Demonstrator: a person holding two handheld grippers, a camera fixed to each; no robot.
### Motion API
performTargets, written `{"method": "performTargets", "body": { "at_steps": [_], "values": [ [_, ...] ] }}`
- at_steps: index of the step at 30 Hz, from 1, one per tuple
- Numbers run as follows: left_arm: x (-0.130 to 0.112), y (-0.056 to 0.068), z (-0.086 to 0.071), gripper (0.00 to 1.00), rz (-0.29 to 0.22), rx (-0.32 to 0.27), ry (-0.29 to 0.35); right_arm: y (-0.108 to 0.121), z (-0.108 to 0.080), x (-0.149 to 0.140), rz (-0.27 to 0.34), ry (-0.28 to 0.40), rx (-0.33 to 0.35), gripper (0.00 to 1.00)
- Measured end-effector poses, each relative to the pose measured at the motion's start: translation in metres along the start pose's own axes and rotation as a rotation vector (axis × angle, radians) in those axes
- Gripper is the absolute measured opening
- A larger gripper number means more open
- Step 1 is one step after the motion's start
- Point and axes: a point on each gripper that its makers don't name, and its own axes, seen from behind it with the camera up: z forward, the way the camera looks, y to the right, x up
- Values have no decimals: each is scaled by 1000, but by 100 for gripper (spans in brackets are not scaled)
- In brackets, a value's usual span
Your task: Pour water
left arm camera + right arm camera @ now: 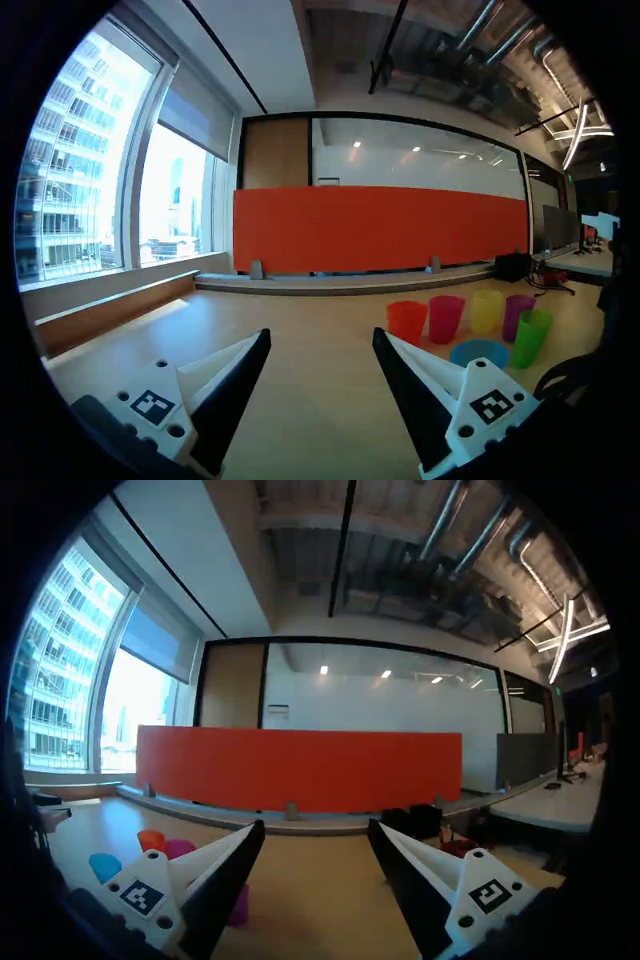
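We see the cups at the lower right of the left gripper view, standing close together on the wooden table (pixel 320 416). An orange cup (pixel 407 321), a pink cup (pixel 446 318), a yellow cup (pixel 486 310) and a purple cup (pixel 518 315) form a row. A green cup (pixel 532 338) and a low blue cup (pixel 478 352) stand in front of it. In the right gripper view some of them sit at the lower left, partly behind a finger. The left gripper (pixel 320 333) has its fingers spread wide and holds nothing. The right gripper (pixel 316 825) is likewise spread and empty. Behind the table runs an orange partition (pixel 376 228), with windows (pixel 80 192) at the left.
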Motion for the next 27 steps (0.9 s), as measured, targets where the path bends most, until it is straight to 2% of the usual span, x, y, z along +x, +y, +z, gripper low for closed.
{"method": "performTargets", "body": {
  "at_steps": [12, 18, 27],
  "values": [
    [0, 2, 0, 94, 0, 0, 0, 13, -3, -58, 51, -58, -9, 100],
    [0, 1, 0, 94, 0, 0, 0, 19, -3, -73, 35, -72, -17, 100],
    [0, 1, 0, 94, 0, 0, 0, 18, -2, -87, 48, -95, -8, 100]
  ]
}}
